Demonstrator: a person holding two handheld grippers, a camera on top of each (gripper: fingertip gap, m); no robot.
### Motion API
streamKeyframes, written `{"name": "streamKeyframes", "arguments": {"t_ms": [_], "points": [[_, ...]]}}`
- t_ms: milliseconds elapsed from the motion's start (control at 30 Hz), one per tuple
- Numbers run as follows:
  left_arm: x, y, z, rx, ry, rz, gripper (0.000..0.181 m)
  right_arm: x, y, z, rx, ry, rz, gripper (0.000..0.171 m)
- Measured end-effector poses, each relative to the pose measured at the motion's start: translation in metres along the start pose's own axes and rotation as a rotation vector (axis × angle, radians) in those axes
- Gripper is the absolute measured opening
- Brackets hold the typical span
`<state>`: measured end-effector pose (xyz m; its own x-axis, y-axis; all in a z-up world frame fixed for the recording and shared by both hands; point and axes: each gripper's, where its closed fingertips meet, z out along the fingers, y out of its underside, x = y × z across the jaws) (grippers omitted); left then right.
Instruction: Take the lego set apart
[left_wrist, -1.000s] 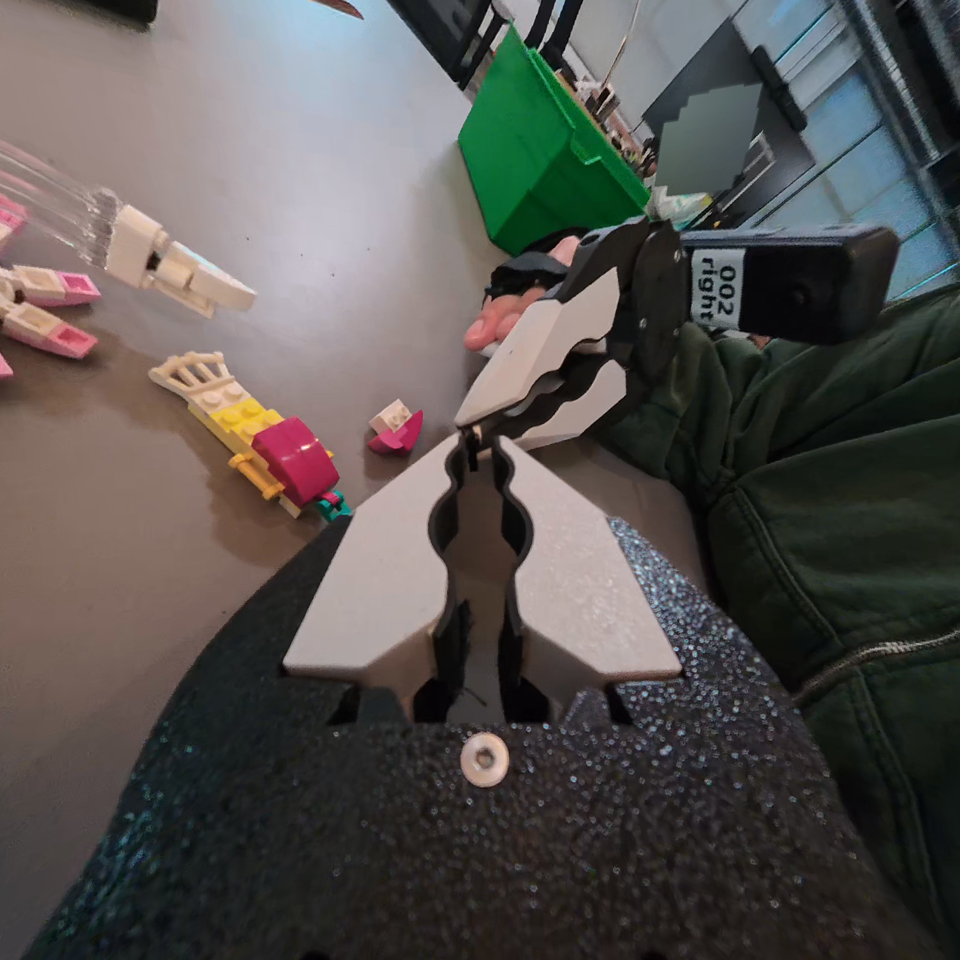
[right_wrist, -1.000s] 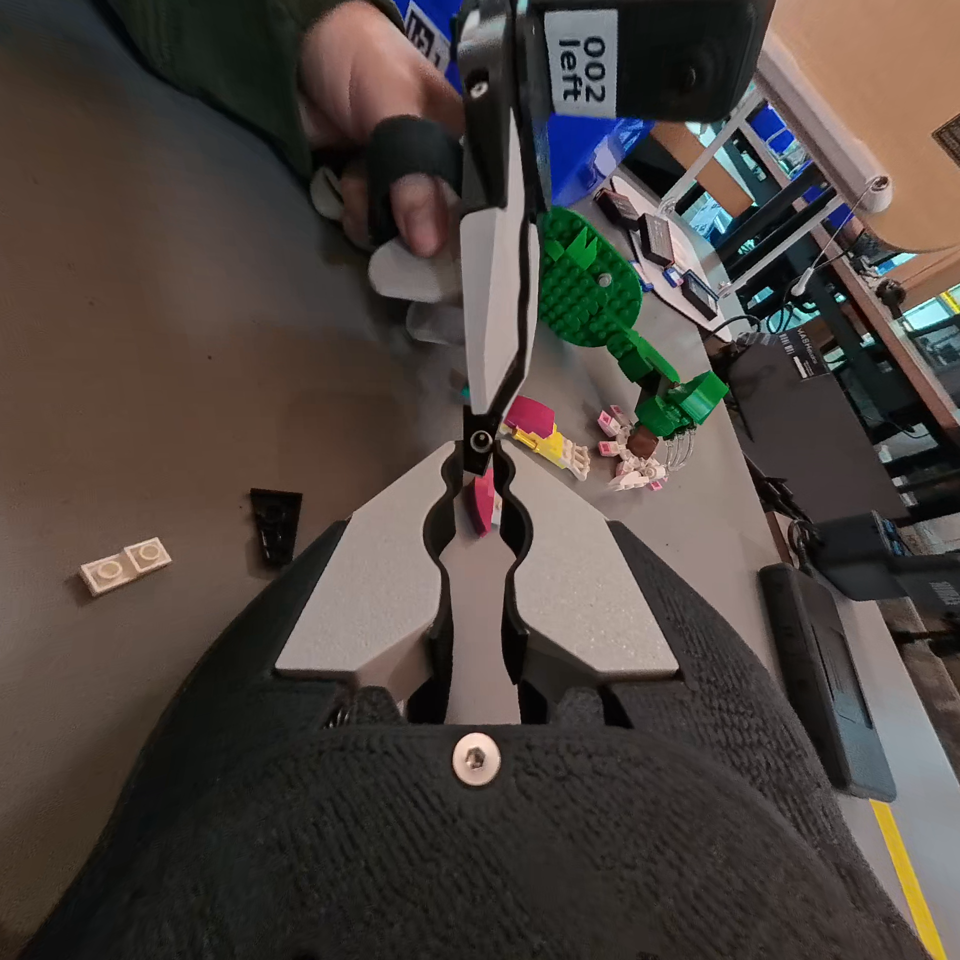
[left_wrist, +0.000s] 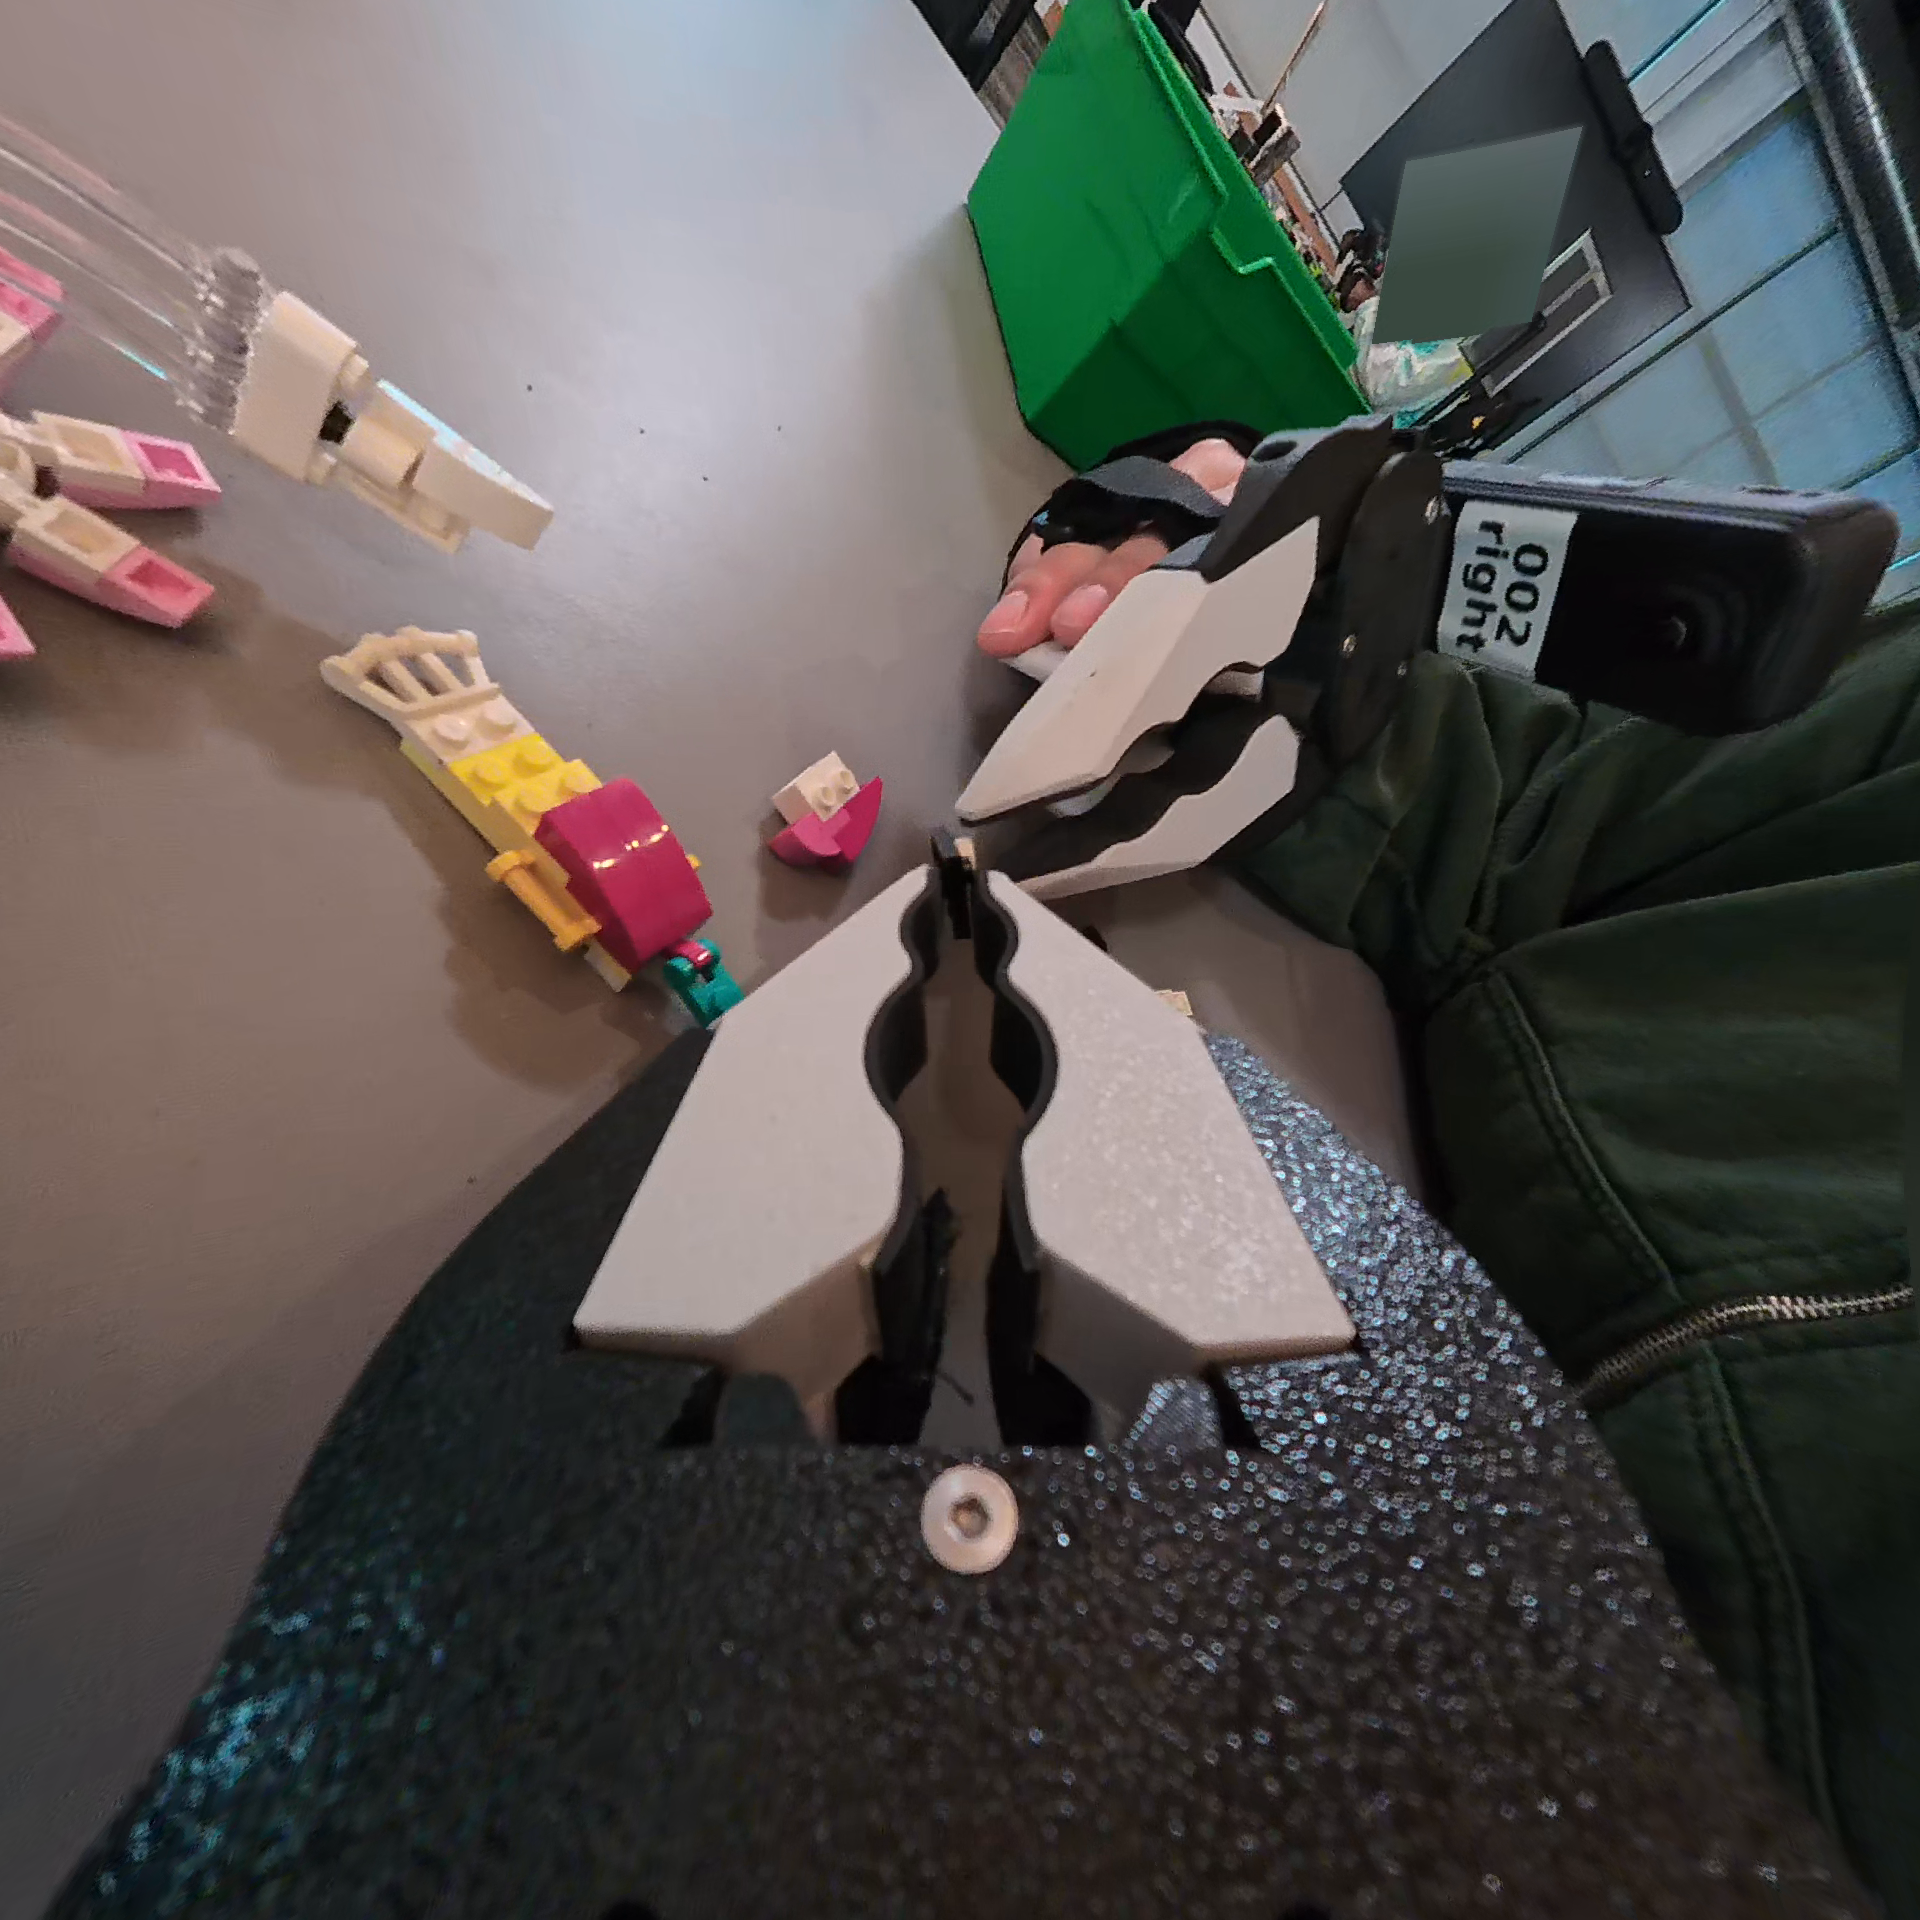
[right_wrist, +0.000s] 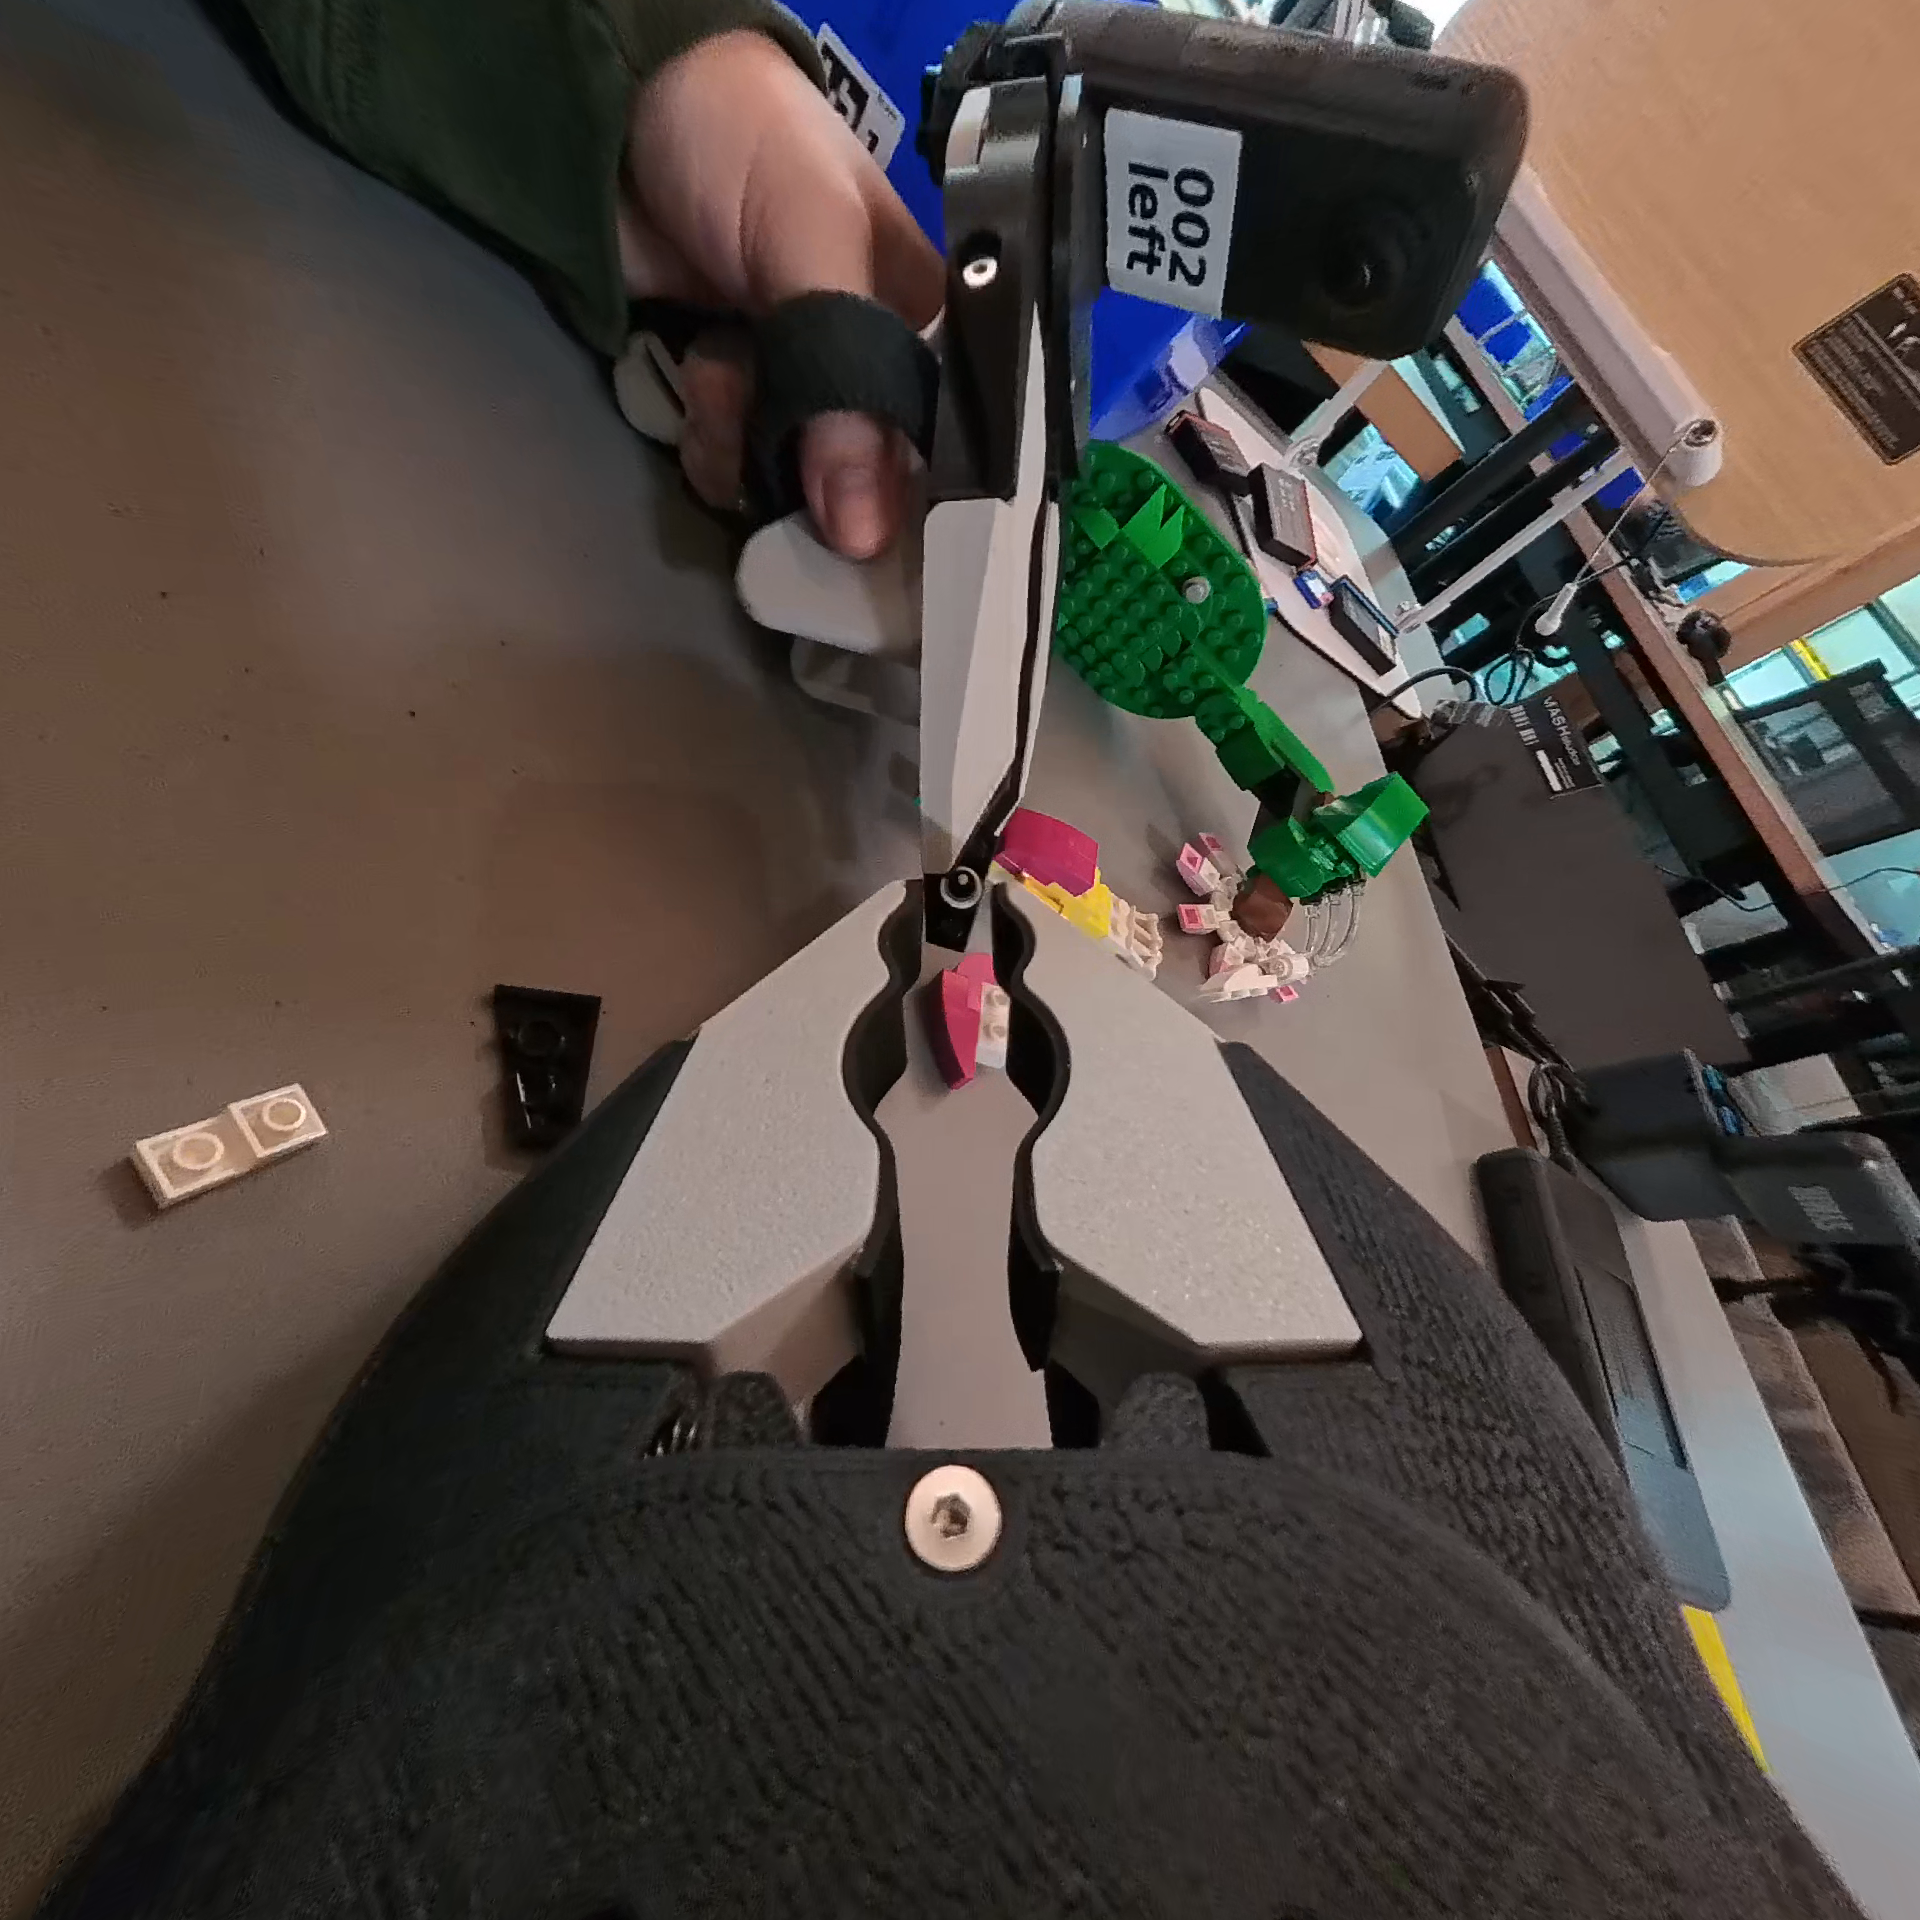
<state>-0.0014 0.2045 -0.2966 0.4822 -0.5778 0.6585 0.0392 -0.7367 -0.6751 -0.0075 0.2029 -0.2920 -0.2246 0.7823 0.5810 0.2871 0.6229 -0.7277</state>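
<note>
Left wrist view, left tool (left_wrist: 954, 873) pinching small black piece (left_wrist: 952, 860), right tool (left_wrist: 1003, 847) parted beside.

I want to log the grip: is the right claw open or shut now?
Open. In the right wrist view the right claw shows a gap between its tips, and the small black piece is pinched by the left claw.
</note>
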Motion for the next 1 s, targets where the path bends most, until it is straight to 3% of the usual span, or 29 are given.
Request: {"name": "streamKeyframes", "arguments": {"t_ms": [833,1000], "points": [[0.0,-0.01,-0.004,0.07,0.014,-0.016,0.002,0.001,0.004,0.001,-0.024,0.008,-0.015,0.005],[0.0,-0.007,-0.003,0.05,0.002,-0.004,0.016,0.002,0.003,0.001,-0.019,0.018,-0.011,0.005]]}}
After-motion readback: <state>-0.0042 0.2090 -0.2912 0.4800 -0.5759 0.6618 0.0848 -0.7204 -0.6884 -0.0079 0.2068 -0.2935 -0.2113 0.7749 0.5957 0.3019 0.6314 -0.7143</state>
